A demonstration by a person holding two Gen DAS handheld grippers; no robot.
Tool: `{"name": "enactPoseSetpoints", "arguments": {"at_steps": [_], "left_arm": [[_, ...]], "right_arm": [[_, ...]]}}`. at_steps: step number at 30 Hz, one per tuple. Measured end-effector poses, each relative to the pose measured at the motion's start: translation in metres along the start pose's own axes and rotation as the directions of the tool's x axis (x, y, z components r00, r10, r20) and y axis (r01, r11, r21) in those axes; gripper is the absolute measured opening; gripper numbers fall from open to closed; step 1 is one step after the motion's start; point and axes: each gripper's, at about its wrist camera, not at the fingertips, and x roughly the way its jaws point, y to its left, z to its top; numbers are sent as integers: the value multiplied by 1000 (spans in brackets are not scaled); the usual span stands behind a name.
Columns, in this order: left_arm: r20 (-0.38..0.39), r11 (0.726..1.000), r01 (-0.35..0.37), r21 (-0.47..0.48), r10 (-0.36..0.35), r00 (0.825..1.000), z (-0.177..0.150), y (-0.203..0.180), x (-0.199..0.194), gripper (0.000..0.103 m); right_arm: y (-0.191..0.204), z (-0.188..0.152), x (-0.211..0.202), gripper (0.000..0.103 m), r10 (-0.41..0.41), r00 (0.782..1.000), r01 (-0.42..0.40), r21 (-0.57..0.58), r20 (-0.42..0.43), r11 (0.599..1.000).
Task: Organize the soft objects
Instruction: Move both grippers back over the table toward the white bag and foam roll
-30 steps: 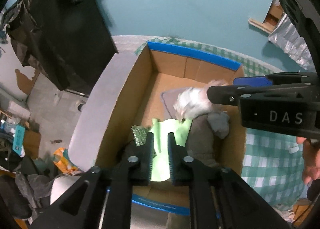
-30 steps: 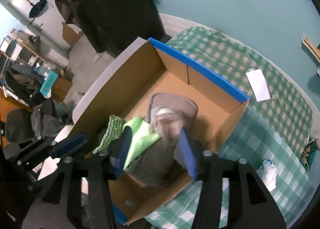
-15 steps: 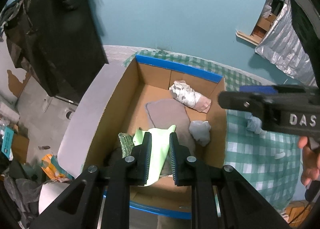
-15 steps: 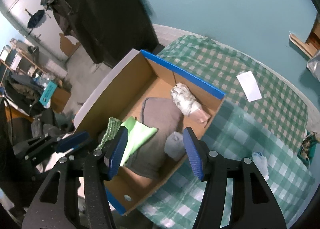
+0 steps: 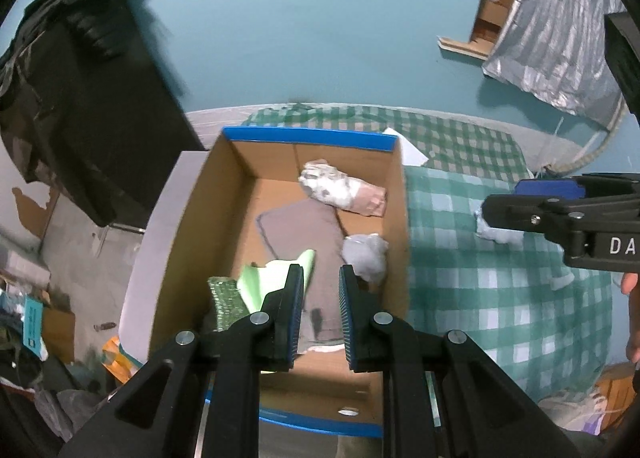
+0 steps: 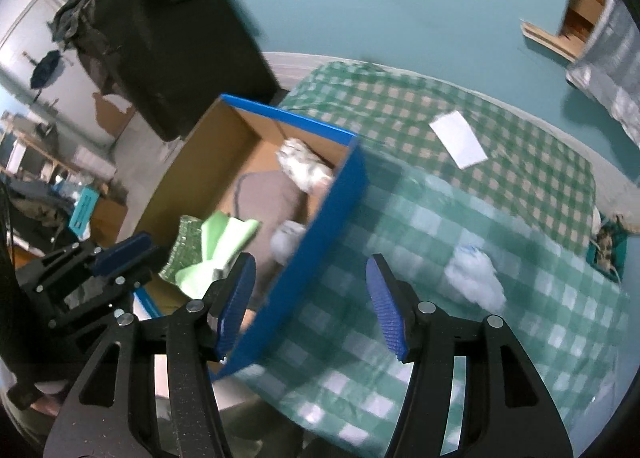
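Note:
A cardboard box with blue-taped rims (image 5: 394, 210) (image 6: 320, 226) stands on a green checked cloth. In it lie a grey cloth (image 5: 308, 234), a white-and-pink bundle (image 5: 340, 188) (image 6: 304, 168), a pale grey wad (image 5: 366, 252), a lime cloth (image 5: 272, 282) (image 6: 224, 242) and a green patterned cloth (image 5: 224, 302). A white-blue soft wad (image 6: 474, 276) (image 5: 498, 232) lies on the cloth right of the box. My left gripper (image 5: 319, 290) hovers over the box's near end, jaws a little apart, empty. My right gripper (image 6: 311, 290) is open and empty above the box's right wall.
A white paper (image 6: 458, 138) lies on the checked cloth (image 6: 500, 194) behind the box. A black cabinet draped with dark clothes (image 5: 80, 106) stands at the left. A silver sheet (image 5: 560, 38) hangs at the right. Floor clutter lies at lower left.
The white-and-pink bundle left my right gripper and now lies at the box's far end. My right gripper has pulled back and swung right. My left gripper's jaws have parted slightly.

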Motion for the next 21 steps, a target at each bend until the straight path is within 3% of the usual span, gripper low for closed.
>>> {"name": "enactPoseSetpoints", "arguments": {"at_steps": [6, 14, 21], "left_arm": [[2, 998, 43, 38, -43, 999, 3, -24, 0, 18], [7, 994, 44, 103, -45, 999, 10, -54, 0, 18], [-4, 990, 91, 107, -91, 996, 16, -73, 4, 18]], "right_arm": [[-37, -19, -14, 59, -35, 999, 35, 74, 4, 997], [-86, -47, -31, 58, -100, 995, 99, 167, -2, 981], [-127, -72, -40, 58, -149, 989, 150, 241, -22, 959]]}}
